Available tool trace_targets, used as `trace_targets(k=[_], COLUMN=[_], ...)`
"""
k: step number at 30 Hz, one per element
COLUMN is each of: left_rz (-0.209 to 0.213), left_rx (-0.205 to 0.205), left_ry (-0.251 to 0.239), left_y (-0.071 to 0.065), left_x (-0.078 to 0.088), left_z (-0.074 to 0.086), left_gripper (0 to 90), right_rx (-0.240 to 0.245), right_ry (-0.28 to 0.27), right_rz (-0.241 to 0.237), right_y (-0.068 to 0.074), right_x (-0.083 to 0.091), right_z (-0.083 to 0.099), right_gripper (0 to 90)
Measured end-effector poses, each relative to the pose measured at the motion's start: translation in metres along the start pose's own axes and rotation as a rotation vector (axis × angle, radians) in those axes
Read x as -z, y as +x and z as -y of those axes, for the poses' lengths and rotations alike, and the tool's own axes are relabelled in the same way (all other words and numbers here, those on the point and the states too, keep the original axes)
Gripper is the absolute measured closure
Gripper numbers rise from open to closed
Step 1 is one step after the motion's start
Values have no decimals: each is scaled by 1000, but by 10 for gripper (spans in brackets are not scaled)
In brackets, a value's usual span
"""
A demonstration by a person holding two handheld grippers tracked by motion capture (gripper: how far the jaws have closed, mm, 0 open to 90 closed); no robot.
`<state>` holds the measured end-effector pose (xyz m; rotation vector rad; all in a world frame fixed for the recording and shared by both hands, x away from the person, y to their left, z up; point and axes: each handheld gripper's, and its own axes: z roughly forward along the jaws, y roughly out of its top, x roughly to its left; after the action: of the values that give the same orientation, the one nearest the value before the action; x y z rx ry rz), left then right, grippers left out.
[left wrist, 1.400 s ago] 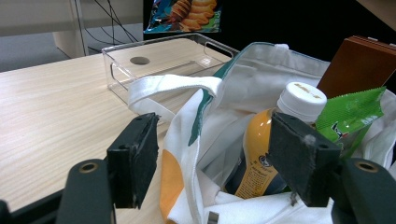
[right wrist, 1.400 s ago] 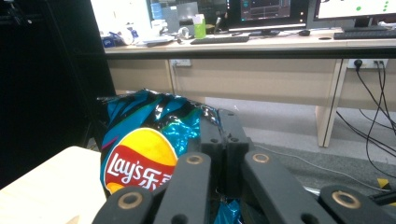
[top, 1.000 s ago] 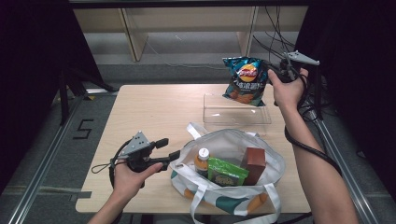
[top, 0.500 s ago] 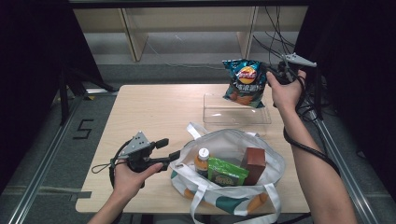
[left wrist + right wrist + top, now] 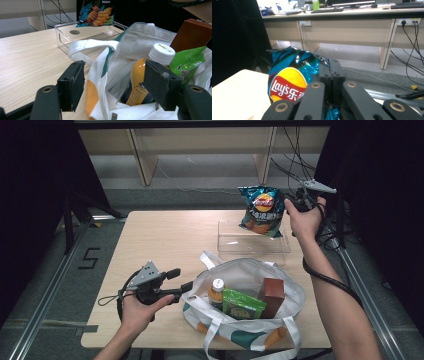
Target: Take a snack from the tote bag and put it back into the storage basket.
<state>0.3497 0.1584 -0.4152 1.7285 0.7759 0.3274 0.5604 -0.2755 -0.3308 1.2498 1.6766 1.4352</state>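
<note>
Right gripper (image 5: 295,202) clamps chip bag (image 5: 260,211) by its edge, above clear tray (image 5: 252,244): unpacking step. Left gripper (image 5: 186,281) gapes at tote bag (image 5: 240,270) rim. Next: lower, release.

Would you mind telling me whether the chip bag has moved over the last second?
Barely, if at all. The chip bag, pinched in the right gripper, hangs over the far edge of the clear tray, much as in the earlier high views.

1. Chip bag (image 5: 260,211): teal-blue, with a red and yellow logo.
2. Tote bag (image 5: 250,320): white, with orange and dark green patches.
3. Bottle (image 5: 140,82): orange, white cap.
4. Bench (image 5: 165,240): pale wood grain.
</note>
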Motion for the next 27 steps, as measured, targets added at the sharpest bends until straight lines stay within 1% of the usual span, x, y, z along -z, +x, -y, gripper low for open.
trace_targets(k=[1,2,3,4,5,6,7,8,9,10,11,12,13,14,15,16,17,18,19,21,22,24,25,26,27], left_rz=[-1,-1,-5,-5,-3,2,-4,-4,-2,1,1,1,1,1,1,1,5,1,1,4,0,0,0,2,2], left_rx=[0,4,12,12,12,15,13,13,14,1,0,-1,0,0,1,-1,-1,-3,-2,-2,0,-1,-3,-3,-4], left_ry=[0,-2,-1,-2,-2,-10,-3,-1,-1,0,0,1,0,1,0,0,-4,-1,0,-3,2,1,0,-3,-2], left_y=[0,-1,-1,-1,-1,0,-1,-1,-1,0,0,0,0,0,0,0,0,0,0,0,0,0,0,0,0], left_x=[0,0,0,0,0,0,0,0,0,0,0,0,0,0,0,0,0,0,0,0,0,0,0,0,0], left_z=[0,0,0,0,0,0,0,0,0,0,0,0,0,0,0,0,0,-1,-1,0,0,0,-1,0,0], left_gripper=[328,328,328,328,328,328,328,328,328,328,328,328,328,328,328,328,328,328,328,328,328,327,326,327,326], right_rx=[4,24,7,10,-6,-10,-5,5,2,-8,-7,-3,12,6,-9,11,-5,-3,13,2,11,-10,-2,-9,2], right_ry=[9,-3,1,5,9,11,1,10,8,7,11,11,17,26,16,20,26,22,23,31,25,34,32,35,38], right_rz=[-2,-4,-2,-4,3,3,2,2,1,5,6,6,4,2,3,0,2,6,3,5,5,5,7,10,7], right_y=[0,-2,-1,-2,-1,-1,-2,-2,-2,-1,-1,-1,-2,-2,-2,-3,-2,-3,-4,-3,-4,-3,-4,-3,-4], right_x=[0,-1,-1,-1,-2,-2,-3,-2,-3,-3,-3,-4,-4,-4,-4,-5,-4,-5,-5,-5,-6,-6,-7,-7,-7], right_z=[1,2,3,4,4,5,6,6,6,6,6,6,7,7,7,8,8,9,9,10,11,11,12,12,12], right_gripper=[900,900,900,900,900,900,900,900,900,900,900,900,900,900,900,900,900,900,900,900,900,900,900,900,900])
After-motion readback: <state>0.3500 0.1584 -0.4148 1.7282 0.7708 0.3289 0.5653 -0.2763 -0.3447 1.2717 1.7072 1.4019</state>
